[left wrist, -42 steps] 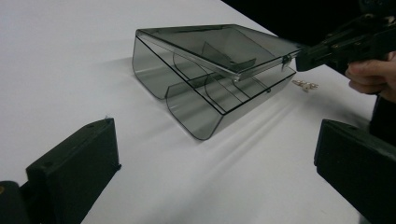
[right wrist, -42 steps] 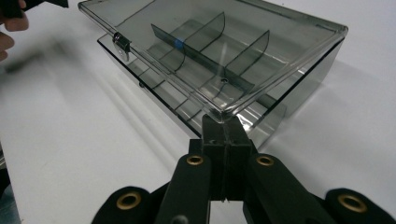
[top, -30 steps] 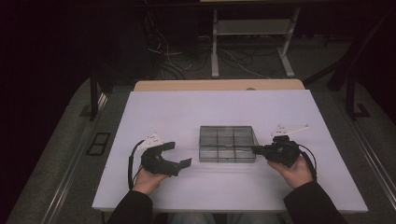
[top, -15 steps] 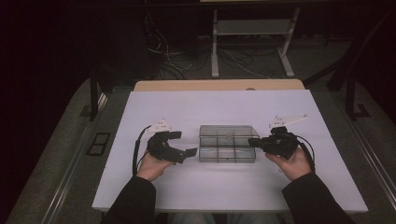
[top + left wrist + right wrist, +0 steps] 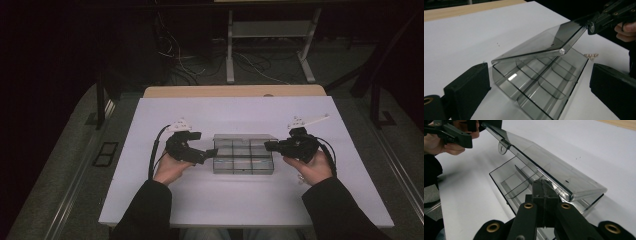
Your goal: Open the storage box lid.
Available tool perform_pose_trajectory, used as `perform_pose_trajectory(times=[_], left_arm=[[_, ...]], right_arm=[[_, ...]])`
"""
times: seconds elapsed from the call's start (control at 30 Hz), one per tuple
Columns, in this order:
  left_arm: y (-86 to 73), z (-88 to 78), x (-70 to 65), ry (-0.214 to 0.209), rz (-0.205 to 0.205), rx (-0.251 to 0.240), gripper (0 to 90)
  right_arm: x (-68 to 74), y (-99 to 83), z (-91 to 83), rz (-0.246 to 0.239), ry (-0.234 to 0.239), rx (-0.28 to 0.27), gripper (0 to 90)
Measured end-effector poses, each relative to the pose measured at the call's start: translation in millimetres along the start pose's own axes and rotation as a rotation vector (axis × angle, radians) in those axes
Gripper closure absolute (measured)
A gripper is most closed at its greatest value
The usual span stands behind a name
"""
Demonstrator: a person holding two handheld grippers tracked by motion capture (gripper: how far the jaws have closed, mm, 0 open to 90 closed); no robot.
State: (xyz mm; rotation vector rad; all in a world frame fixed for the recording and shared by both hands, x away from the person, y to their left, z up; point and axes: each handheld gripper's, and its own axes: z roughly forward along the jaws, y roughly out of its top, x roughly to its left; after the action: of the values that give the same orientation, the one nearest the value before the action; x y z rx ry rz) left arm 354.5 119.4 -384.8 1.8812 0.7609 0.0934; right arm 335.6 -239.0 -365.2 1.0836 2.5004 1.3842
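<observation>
Left tool (image 5: 212,153): jaws spread, either side of the box's near end, gripping nothing, seemingly ready to steady it. Compartment box (image 5: 243,164): clear, mid-surface (image 5: 150,200), lid (image 5: 544,45) half-raised. Right tool (image 5: 267,146): clenched on the lid's edge, levering it open.

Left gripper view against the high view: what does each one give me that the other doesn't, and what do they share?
Left gripper view: the lid of the compartment box tilted up off its base, the right tongs shut on the lid's corner, and the open left tongs standing either side of the box. High view: both dark sleeves, the wooden table edge and floor cables. Shared: the clear box on the white tabletop.
</observation>
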Motion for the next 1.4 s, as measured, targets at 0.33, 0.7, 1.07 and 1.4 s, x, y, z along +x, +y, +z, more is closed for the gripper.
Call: perform_pose_trajectory(times=[0.33,0.7,1.07,1.4], left_arm=[[6.9,9.9,9.6,-0.029,-0.007,-0.022,8.8],[13.6,16.4,9.2,-0.002,0.027,-0.072,36.8],[18.6,16.5,15.6,-0.011,0.02,-0.133,50.4],[22.8,14.1,15.7,-0.027,0.036,-0.129,57.3]], right_arm=[[-1.5,15.1,1.8,-0.016,-0.009,0.009,89.3],[-3.7,29.3,2.9,-0.031,-0.022,0.016,89.3],[-4.7,28.0,1.8,-0.03,-0.028,0.009,89.2],[-15.3,8.0,-9.5,0.012,-0.071,-0.005,83.1]])
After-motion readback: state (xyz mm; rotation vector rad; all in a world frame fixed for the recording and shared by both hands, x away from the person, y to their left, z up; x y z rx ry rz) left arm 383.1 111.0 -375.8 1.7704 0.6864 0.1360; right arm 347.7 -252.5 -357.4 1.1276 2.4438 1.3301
